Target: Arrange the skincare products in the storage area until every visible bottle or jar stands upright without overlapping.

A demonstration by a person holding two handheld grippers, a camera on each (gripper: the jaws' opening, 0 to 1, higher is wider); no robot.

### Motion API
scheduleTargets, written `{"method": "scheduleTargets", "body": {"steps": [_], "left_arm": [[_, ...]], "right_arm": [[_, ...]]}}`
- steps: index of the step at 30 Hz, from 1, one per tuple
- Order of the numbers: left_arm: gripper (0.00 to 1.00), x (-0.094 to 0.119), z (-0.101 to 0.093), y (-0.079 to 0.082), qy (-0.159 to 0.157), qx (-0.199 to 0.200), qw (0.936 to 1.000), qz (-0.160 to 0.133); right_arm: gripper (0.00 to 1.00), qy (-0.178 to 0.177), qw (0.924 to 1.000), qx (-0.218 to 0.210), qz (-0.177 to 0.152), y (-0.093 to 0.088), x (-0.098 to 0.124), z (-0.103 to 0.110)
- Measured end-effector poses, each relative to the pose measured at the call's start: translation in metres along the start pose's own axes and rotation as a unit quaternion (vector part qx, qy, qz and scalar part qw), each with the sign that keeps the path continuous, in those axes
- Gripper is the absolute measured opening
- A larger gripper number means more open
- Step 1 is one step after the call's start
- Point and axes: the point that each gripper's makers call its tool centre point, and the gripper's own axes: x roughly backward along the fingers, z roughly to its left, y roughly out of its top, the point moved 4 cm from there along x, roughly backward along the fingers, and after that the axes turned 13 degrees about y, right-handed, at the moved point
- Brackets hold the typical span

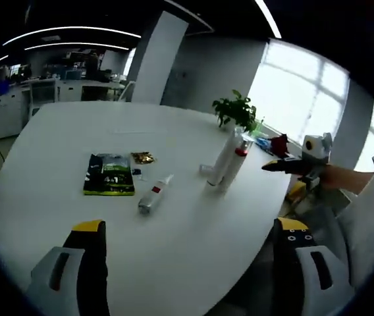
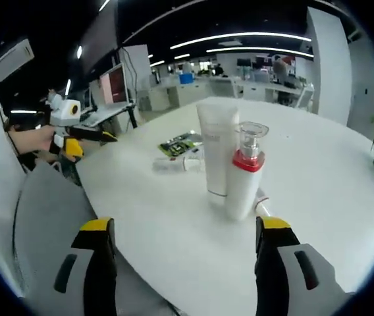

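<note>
skincare products sit on a round white table. in the right gripper view, a tall white tube stands upright on its cap, and a white pump bottle with a red collar and a clear top stands upright just beside it, nearer the camera; the two look close enough to touch, but contact cannot be confirmed. a small white item lies on the table just behind the pump bottle's base, too hidden to identify. in the left gripper view, the same tall white tube and pump bottle stand side by side toward the table's far right.

a small white tube with a red label lies flat on its side, well apart from the standing pair. beside it lies a dark green flat packet, and near the packet's far corner a small gold sachet. in the right gripper view, the small white tube lies behind the standing pair, with the flat packet beyond it.

a potted plant stands at the table's far edge.

left gripper: jaws spread wide, holding nothing, over the near table edge. right gripper: jaws spread wide, holding nothing, just short of the pump bottle. each gripper appears off the table's edge in the other's view, held by a hand.
</note>
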Motion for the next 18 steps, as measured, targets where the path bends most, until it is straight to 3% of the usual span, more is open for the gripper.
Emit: {"method": "scheduleTargets", "body": {"steps": [7,14,18], "left_arm": [[0.99,0.021,0.006,-0.011,0.029,0.019,0.9993,-0.01],[0.98,0.026,0.012,-0.022,0.04,0.016,0.999,-0.005],[0.98,0.031,0.013,-0.021,0.053,0.029,0.998,-0.018]], "right_arm": [[0.88,-0.011,0.9998,-0.016,-0.001,-0.01,0.0,0.018],[0.87,-0.013,0.9996,-0.025,0.01,-0.017,0.001,0.024],[0.87,-0.014,0.9996,-0.02,0.013,-0.016,0.004,0.025]]}}
